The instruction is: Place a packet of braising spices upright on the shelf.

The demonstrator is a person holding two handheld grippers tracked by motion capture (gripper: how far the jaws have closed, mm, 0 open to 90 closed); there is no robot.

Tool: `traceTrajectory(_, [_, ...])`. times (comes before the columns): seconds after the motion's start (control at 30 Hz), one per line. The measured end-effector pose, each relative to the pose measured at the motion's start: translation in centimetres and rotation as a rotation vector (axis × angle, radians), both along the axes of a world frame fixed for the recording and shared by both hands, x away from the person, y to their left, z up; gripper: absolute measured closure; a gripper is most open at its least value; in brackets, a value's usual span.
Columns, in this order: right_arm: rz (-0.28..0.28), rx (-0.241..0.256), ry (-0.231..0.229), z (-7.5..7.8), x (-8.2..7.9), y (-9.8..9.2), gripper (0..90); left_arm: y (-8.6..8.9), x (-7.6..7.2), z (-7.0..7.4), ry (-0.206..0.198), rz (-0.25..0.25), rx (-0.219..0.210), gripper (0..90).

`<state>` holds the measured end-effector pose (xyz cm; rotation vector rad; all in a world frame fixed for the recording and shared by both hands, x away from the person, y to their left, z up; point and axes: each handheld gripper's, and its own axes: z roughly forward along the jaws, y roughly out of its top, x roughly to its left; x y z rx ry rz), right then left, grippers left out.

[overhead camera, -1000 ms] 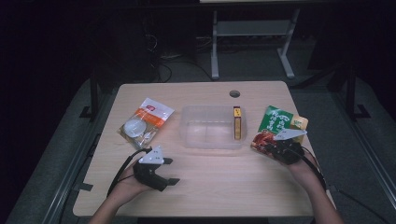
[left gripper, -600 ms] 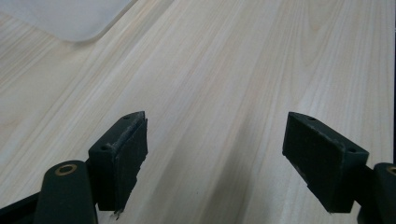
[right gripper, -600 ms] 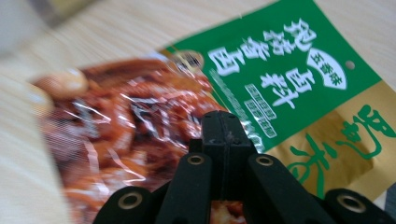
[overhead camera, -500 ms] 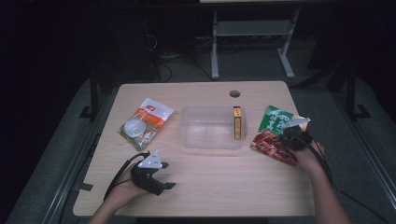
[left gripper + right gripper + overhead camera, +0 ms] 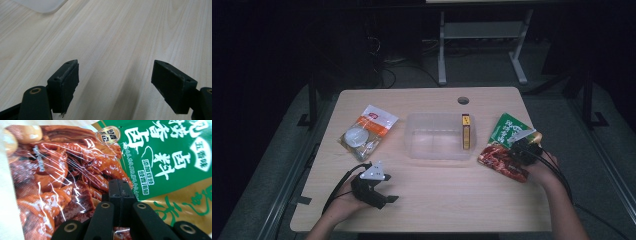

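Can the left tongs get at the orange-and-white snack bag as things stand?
Probably yes. The left tongs are open and holding nothing, low on the table. The orange-and-white snack bag lies flat on the same side, ahead of them, with bare wood between and the clear tub off to its right.

Glossy plastic sauce pouch [image 5: 75,170], matt wooden table [image 5: 125,37]

The table [image 5: 432,200] carries one clear plastic container [image 5: 437,142] holding one slim yellow box [image 5: 466,131]. There are two snack packets: one green-and-red sauce packet [image 5: 506,145] at the right and one orange-and-clear packet [image 5: 367,132] at the left. Two black grippers are present, a left gripper [image 5: 379,192] and a right gripper [image 5: 523,150].
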<state>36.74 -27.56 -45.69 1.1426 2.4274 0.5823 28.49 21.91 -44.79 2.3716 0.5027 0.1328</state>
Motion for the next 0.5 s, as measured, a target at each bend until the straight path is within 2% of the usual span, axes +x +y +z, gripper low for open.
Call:
traceTrajectory(0.1, [0.032,0.032,0.027,0.1,-0.6,0.1,90.0,-0.1,-0.1,-0.1,0.006,0.004,-0.003,21.7])
traceTrajectory(0.27, [0.083,0.009,0.042,0.3,-1.6,0.9,90.0,-0.2,-0.1,-0.2,0.007,0.005,-0.012,21.7])
traceTrajectory(0.37, [0.097,0.014,0.058,0.4,-1.8,1.1,90.0,-0.2,-0.2,-0.3,0.011,0.004,-0.014,21.7])
traceTrajectory(0.4, [0.123,0.008,0.081,0.5,-2.0,1.5,90.0,-0.2,-0.2,-0.3,0.011,0.001,-0.013,21.6])
traceTrajectory(0.5, [0.178,0.014,0.11,0.7,-2.4,2.0,90.0,-0.3,-0.2,-0.3,0.016,-0.004,-0.011,21.6])
